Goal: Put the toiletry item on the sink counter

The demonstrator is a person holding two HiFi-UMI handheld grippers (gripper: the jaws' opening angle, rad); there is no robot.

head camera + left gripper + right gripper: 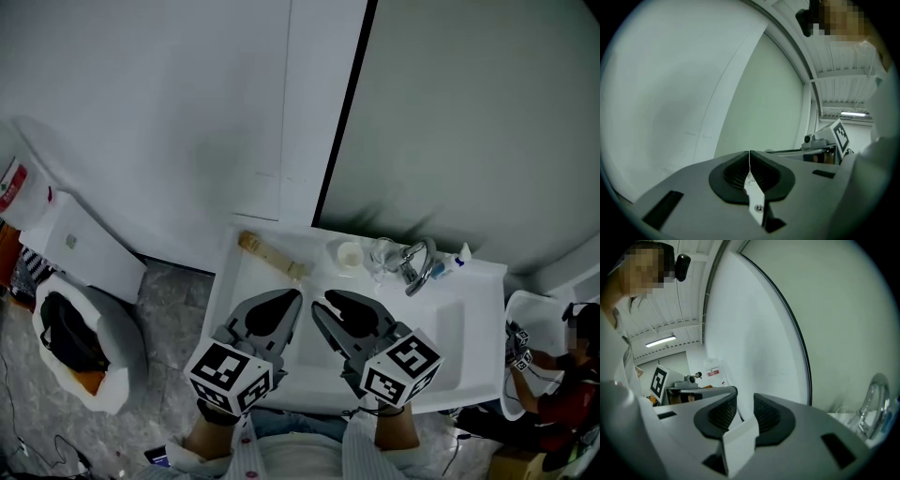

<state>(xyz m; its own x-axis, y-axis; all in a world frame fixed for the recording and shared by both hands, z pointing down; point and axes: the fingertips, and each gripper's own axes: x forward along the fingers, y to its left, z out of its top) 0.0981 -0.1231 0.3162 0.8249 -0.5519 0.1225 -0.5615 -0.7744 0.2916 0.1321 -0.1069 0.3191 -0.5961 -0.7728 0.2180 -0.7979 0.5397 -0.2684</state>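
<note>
While both grippers hang over the front half of the white sink counter (pixel 232 281), neither one has anything in it. The left gripper (pixel 298 295) has its jaws pressed together, with just a hairline seam between the ribbed pads (pixel 738 176) in its own view. The right gripper (pixel 323 300) is spread, with a clear gap between its pads (pixel 766 413) and only the wall showing through.

Pretty sure the toiletry item is the tan stick-shaped thing (pixel 272 255). Maybe a brush, hard to tell at this size. It's lying flat on the counter at the back left, at roughly 11 o'clock from the left gripper's tips and apart from them, set at a slant to the wall.

Along the rest of the back edge, going by the head view, there's a small white cup (pixel 349 254) at about 1 o'clock from the right gripper. A clear glass (pixel 382 253) sits just beside it, then the chrome faucet (pixel 419 265) at about 2 o'clock. A little blue-capped bottle (pixel 459 258) is just past that. The basin (pixel 448 328) sits around 3 o'clock from the right gripper, and a big mirror panel (pixel 469 122) is up on the wall above.

Off around 9 o'clock from the left gripper there's a white bin with a dark bag (pixel 75 342) on the floor. A person in a red sleeve (pixel 562 394) is at the far right edge.
</note>
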